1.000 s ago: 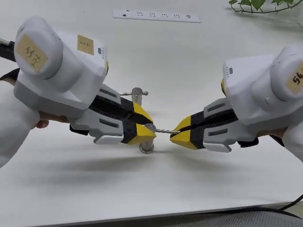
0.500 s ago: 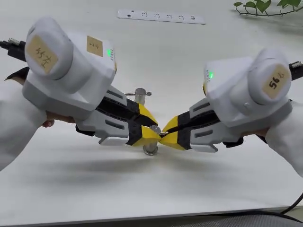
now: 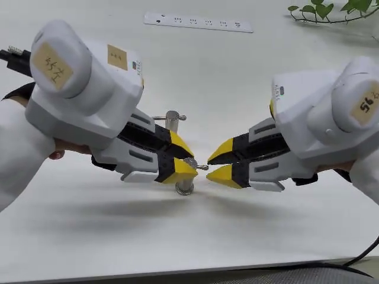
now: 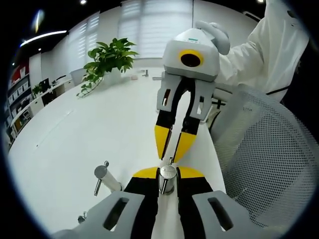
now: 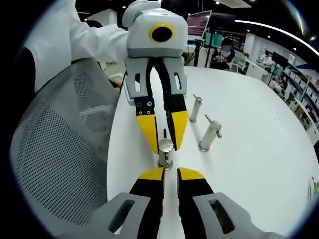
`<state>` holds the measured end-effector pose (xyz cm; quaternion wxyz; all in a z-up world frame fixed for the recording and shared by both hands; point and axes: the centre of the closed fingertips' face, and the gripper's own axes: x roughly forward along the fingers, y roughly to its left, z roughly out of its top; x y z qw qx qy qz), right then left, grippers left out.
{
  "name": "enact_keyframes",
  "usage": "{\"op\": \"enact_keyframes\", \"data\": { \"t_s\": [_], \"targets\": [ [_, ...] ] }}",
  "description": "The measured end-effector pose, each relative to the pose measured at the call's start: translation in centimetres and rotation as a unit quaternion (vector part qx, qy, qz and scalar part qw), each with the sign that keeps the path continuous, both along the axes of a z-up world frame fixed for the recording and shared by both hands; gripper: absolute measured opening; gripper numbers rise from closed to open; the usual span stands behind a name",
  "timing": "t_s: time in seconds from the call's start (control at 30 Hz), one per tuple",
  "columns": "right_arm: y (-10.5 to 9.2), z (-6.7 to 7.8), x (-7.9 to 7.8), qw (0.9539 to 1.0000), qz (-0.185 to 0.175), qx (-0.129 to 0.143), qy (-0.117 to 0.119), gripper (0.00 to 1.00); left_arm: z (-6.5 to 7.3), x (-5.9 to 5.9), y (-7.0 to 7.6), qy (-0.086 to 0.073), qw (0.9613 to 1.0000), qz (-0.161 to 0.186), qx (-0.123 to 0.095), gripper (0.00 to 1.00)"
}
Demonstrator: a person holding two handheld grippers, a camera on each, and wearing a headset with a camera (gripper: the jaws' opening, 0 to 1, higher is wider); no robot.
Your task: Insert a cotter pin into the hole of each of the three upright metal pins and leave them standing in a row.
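Left claw (image 3: 188, 164) clamps the metal pin (image 3: 185, 187); right claw (image 3: 212, 168), apart beside the cotter pin (image 3: 201, 167), should withdraw straight, gently.

On the white tabletop (image 3: 249, 89), the near upright silver metal pin (image 3: 185, 186) stands between the left gripper's (image 3: 189, 163) jaws, the right gripper (image 3: 209, 168) just right of it, a second metal pin (image 3: 172, 120) behind, and a white power strip (image 3: 197, 22) far behind.

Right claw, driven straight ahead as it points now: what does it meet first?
Probably the cotter pin sticking out of the metal pin gripped by the left claw; depth unclear.
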<state>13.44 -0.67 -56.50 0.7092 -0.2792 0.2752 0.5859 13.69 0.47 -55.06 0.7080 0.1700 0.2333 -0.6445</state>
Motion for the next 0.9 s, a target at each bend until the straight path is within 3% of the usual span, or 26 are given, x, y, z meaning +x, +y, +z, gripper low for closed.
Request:
{"op": "enact_keyframes", "data": {
  "t_s": [0.03,0.1,0.33,0.43,0.5,0.57,0.63,0.73,0.9],
  "targets": [
    [0.0,0.0,0.0,1.0,0.0,0.001,0.003,0.02,0.0,0.0,0.0,0.001,1.0,0.001,0.0,0.1],
    [0.2,0.1,-0.2,0.9999,0.001,0.005,0.009,0.0,0.0,0.0,0.0,0.025,0.9996,0.016,0.0,0.1],
    [0.7,0.5,-0.3,0.9999,0.004,0.01,0.008,0.0,0.1,-0.2,-0.2,0.019,0.9997,0.015,0.002,0.1],
    [0.7,0.4,-0.3,0.9999,0.009,0.006,0.007,0.0,0.1,-0.2,-0.1,0.03,0.9993,0.022,-0.002,0.1],
    [0.6,0.3,-0.2,1.0,0.009,0.002,0.004,0.0,0.2,-0.3,0.0,0.005,1.0,0.004,0.001,0.1],
    [0.4,0.3,-0.3,1.0,0.009,-0.002,0.004,0.0,0.3,-0.4,0.2,-0.002,1.0,0.0,0.002,0.1],
    [0.3,0.3,-0.6,0.9999,0.01,-0.001,0.011,0.04,0.4,-0.4,0.7,-0.006,1.0,0.001,0.003,0.15],
    [0.4,0.2,-1.0,0.9997,0.011,-0.001,0.02,0.12,0.4,-0.2,1.6,-0.011,0.9998,0.016,-0.002,0.34],
    [1.2,-0.1,-1.0,0.9995,-0.007,0.015,0.027,0.19,0.9,-1.7,2.5,0.027,0.9976,0.036,-0.052,0.44]
  ]
}}
